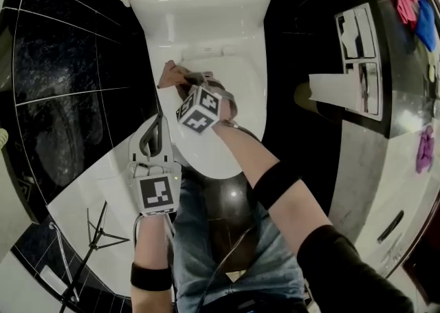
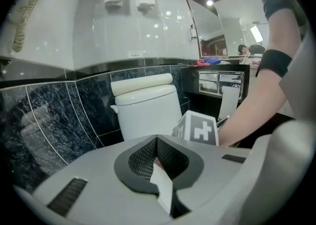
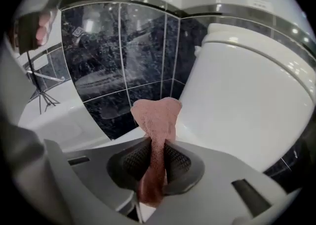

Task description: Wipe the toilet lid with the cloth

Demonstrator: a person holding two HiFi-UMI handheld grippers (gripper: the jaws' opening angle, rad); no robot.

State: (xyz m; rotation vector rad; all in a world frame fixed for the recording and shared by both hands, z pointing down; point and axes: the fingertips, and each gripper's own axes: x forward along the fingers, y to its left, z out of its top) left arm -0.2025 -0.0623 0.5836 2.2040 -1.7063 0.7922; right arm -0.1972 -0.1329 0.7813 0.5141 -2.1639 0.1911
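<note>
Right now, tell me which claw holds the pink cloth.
The right claw: the pink cloth is pinched between its jaws. The left claw is shut, with no pink cloth.

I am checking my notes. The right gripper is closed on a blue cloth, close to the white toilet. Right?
The cloth is pink, not blue. The right gripper is closed on it, close to the white toilet; the right gripper view shows this.

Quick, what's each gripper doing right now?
Left gripper: jaws closed; a thin white strip shows between them, cannot tell what.
Right gripper: jaws closed on the pink cloth.
</note>
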